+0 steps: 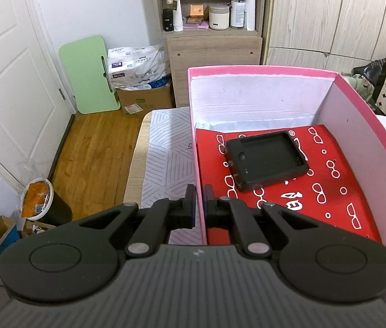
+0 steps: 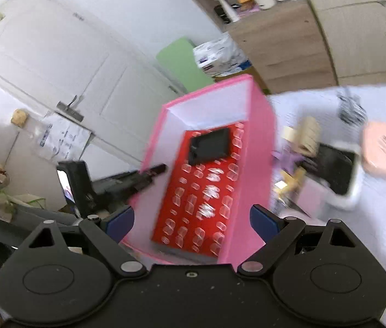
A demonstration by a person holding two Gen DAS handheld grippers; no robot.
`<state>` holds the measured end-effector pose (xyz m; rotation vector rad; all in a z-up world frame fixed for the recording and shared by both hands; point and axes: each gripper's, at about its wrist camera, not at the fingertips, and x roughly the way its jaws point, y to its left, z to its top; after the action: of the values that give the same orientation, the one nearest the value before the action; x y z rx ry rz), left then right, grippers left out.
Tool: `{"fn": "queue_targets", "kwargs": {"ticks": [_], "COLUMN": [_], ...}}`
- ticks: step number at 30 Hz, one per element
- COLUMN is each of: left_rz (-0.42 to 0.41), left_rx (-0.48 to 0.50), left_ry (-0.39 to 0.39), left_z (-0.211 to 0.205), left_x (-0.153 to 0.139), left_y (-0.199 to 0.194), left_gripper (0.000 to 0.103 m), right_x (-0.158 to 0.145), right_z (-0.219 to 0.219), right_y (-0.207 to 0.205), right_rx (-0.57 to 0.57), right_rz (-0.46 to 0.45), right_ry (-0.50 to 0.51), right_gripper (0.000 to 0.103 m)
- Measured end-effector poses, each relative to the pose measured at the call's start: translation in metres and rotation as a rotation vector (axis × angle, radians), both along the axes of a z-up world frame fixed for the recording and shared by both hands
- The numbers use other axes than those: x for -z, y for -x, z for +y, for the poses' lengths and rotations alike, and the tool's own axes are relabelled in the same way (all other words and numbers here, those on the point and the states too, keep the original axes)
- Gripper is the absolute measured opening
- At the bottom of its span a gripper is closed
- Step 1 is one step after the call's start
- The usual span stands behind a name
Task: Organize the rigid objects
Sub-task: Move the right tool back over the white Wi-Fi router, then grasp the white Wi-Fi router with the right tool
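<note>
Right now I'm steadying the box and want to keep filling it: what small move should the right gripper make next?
Probably swing the open right gripper rightward toward the round pink item on the table: the pink box holds only a black tray, and the left gripper is clamped on its wall.

A home bedroom: pale wardrobe doors (image 1: 337, 13), a shelf of toiletries (image 1: 209, 13), a white panelled door (image 1: 6, 82), wooden floor (image 1: 94, 158), packs of tissue (image 1: 138, 65)

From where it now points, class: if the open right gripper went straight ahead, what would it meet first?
Probably the pink box: the right gripper points into its open top, toward the red sheet. Blur leaves depth unclear.
</note>
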<state>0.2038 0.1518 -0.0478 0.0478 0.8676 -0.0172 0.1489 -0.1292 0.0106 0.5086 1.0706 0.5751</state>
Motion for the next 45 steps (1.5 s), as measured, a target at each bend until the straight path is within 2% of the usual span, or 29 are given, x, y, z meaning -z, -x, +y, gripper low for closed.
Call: {"fn": "queue_targets", "kwargs": {"ticks": [3, 7, 12, 15, 16, 18, 21, 28, 31, 38, 41, 42, 44, 45], "left_rz": [0.001, 0.001, 0.004, 0.007, 0.008, 0.008, 0.009, 0.012, 0.011, 0.012, 0.012, 0.014, 0.014, 0.014], "left_rx": [0.002, 0.003, 0.005, 0.007, 0.008, 0.008, 0.008, 0.011, 0.010, 0.009, 0.006, 0.005, 0.003, 0.004], "left_ry": [0.004, 0.004, 0.000, -0.006, -0.008, -0.009, -0.009, -0.013, -0.009, -0.005, -0.001, 0.005, 0.009, 0.006], "left_z": [0.001, 0.001, 0.002, 0.000, -0.001, -0.002, -0.002, -0.003, -0.003, -0.003, -0.003, -0.002, -0.003, -0.004], "left_x": [0.000, 0.000, 0.000, 0.001, 0.001, 0.001, 0.001, 0.001, 0.001, 0.002, 0.002, 0.002, 0.002, 0.003], "left_y": [0.000, -0.001, -0.001, -0.002, -0.002, -0.002, -0.002, -0.003, -0.003, -0.003, -0.003, -0.003, -0.002, -0.002], "left_gripper": [0.005, 0.005, 0.005, 0.005, 0.005, 0.005, 0.005, 0.005, 0.005, 0.005, 0.006, 0.006, 0.006, 0.006], "right_x": [0.017, 0.039, 0.064, 0.078, 0.083, 0.090, 0.098, 0.120, 0.123, 0.123, 0.126, 0.127, 0.130, 0.131], "right_z": [-0.017, -0.022, -0.009, 0.003, 0.005, 0.006, 0.005, 0.017, 0.013, 0.008, 0.017, 0.020, 0.023, 0.022], "right_y": [0.016, 0.028, 0.036, 0.037, 0.035, 0.027, 0.013, -0.007, -0.008, 0.003, 0.011, 0.013, 0.008, 0.006], "right_rx": [0.026, -0.006, -0.117, -0.204, -0.250, -0.320, -0.401, -0.559, -0.517, -0.340, -0.352, -0.369, -0.384, -0.377], "right_rz": [-0.024, -0.118, -0.302, -0.413, -0.433, -0.428, -0.401, -0.323, -0.271, -0.140, -0.171, -0.195, -0.215, -0.223], "right_ry": [0.067, 0.188, 0.420, 0.581, 0.602, 0.590, 0.549, 0.622, 0.590, 0.584, 0.617, 0.622, 0.603, 0.599], "right_gripper": [0.094, 0.094, 0.093, 0.088, 0.084, 0.080, 0.080, 0.079, 0.072, 0.072, 0.074, 0.078, 0.080, 0.071]}}
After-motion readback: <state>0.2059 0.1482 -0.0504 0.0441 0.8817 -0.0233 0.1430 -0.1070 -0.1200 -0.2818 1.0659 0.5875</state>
